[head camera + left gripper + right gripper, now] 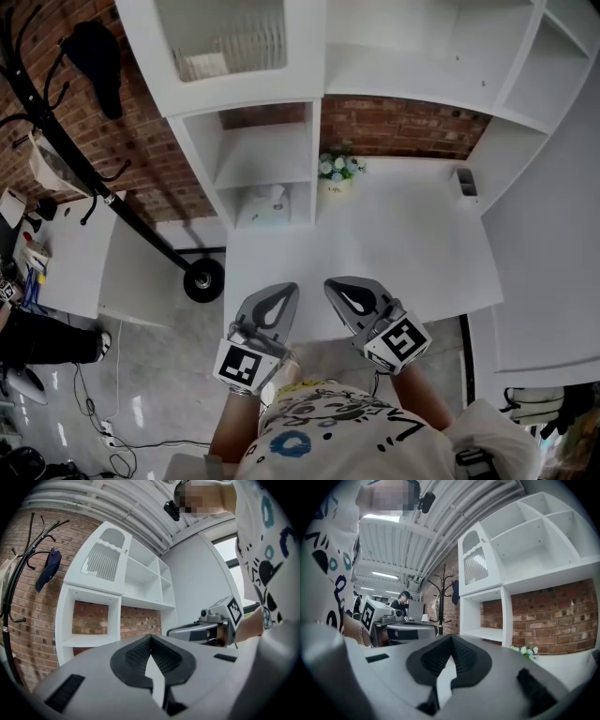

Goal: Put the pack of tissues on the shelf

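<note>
The pack of tissues [265, 206], pale with a sheet sticking up, rests in the lowest cubby of the white shelf unit [251, 150] at the back left of the white desk [394, 253]. Both grippers hover over the desk's near edge, well short of the pack. My left gripper [282, 292] is shut with nothing in it, and so is my right gripper [338, 285] beside it. In the left gripper view the closed jaws [150, 637] hide the lowest cubby. The right gripper view shows its closed jaws [451, 637] and the shelf unit [487, 606] beyond.
A small pot of flowers [337, 172] stands against the brick wall by the shelf unit, and a small dark-and-white object [466, 183] sits at the desk's far right. A black coat rack [112, 202] stands left of the desk. Another person sits far off [402, 603].
</note>
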Available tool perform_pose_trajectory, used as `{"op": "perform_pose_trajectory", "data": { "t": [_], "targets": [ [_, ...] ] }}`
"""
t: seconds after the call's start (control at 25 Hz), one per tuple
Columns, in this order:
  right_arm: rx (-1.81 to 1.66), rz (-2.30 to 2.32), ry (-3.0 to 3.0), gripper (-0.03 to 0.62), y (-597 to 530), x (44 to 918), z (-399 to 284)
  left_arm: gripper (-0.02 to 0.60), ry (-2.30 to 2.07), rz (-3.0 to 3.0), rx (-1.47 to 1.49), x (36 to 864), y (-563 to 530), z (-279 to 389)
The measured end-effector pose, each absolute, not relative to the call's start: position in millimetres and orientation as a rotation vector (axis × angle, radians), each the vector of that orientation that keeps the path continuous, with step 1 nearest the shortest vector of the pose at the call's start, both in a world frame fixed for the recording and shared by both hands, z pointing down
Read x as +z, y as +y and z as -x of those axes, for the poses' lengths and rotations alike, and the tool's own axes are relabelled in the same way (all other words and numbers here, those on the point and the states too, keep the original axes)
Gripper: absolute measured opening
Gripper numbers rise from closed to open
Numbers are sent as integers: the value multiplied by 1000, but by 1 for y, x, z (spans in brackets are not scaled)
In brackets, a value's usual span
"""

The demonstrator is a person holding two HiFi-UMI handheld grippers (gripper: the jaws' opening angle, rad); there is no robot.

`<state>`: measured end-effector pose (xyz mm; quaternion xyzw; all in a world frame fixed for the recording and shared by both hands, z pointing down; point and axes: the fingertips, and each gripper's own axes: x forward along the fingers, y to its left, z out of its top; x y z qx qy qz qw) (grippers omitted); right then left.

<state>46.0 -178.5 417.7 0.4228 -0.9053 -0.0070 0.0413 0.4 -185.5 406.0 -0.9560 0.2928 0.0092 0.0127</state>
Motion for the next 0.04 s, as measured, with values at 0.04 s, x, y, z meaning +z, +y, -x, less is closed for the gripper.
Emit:
{"op": "perform_pose_trajectory", "data": {
  "t": [0.04],
  "targets": [
    [-18,-1297,-2770,25,-178,418,-47,14,918,2977,29,406,-186,0]
  ]
}}
